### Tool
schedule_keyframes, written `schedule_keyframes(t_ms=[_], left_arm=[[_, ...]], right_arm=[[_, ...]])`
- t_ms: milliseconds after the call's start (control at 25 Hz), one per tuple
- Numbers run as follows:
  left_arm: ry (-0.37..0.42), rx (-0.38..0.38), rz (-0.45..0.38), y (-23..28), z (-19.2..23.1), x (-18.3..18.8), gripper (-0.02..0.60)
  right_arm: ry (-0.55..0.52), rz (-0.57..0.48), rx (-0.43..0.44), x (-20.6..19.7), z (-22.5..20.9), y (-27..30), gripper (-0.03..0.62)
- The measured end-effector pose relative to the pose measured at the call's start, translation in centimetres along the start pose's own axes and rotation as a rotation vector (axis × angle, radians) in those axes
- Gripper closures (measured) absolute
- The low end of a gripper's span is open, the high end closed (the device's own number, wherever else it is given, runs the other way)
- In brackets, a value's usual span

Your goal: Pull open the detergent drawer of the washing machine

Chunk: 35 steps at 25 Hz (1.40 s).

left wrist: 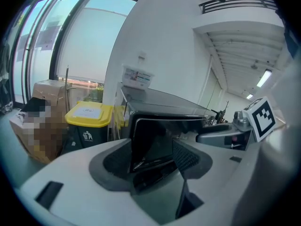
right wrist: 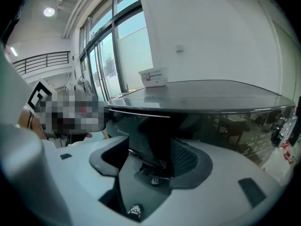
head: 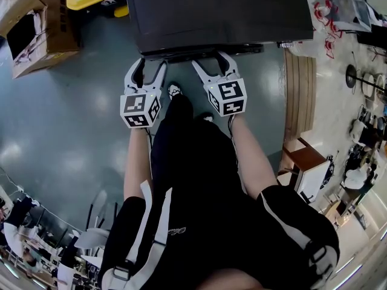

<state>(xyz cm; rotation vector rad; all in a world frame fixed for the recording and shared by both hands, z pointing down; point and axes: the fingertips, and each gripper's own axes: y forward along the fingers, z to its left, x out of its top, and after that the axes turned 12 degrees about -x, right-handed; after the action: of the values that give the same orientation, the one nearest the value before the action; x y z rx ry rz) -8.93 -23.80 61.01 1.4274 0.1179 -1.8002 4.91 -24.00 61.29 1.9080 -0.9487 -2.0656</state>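
While both grippers hung at the front lip of the washing machine [head: 217, 11], dead ahead at 12 o'clock, I was at the reach-in step, with nothing gripped yet. My left gripper [head: 151, 65] stood with its jaws wide apart. They framed the detergent drawer [left wrist: 160, 135], as I judged the dark, silver-rimmed panel at the machine's upper front to be, without pressing on it. It looked shut to me. My right gripper [head: 210, 61] was spread as well, its pads clear of the glossy front.

Next, I judged, one gripper had to slide onto the drawer's lower edge, close there, then draw straight back toward 6 o'clock.

At 11 o'clock stood a yellow-lidded bin [left wrist: 89, 114], lid down, contents hidden. A cardboard box [head: 24, 29] at 10 o'clock gaped open, something dark inside that I could not make out. A white tub [right wrist: 153, 77] sat lidded on the machine's top.
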Motion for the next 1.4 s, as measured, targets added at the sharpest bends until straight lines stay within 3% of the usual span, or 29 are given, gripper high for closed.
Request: schedule_keyframes(t_ms=[520, 640, 800, 960, 1400], left_arm=[[-0.055, 0.033, -0.049, 0.48, 0.45, 0.81, 0.322], [-0.037, 0.052, -0.040, 0.57, 0.43, 0.74, 0.322], [-0.010, 0.078, -0.027, 0.66, 0.43, 0.52, 0.322], [0.000, 0.074, -0.012, 0.53, 0.47, 0.29, 0.322], [0.019, 0.083, 0.001, 0.37, 0.01, 0.19, 0.323]], right_arm=[[0.037, 0.003, -0.040, 0.37, -0.41, 0.28, 0.329], [0.042, 0.002, -0.043, 0.35, -0.53, 0.30, 0.353], [0.036, 0.008, -0.023, 0.22, 0.16, 0.36, 0.313], [0.030, 0.013, -0.027, 0.06, 0.11, 0.29, 0.328], [0.030, 0.012, -0.115, -0.10, -0.52, -0.01, 0.378]])
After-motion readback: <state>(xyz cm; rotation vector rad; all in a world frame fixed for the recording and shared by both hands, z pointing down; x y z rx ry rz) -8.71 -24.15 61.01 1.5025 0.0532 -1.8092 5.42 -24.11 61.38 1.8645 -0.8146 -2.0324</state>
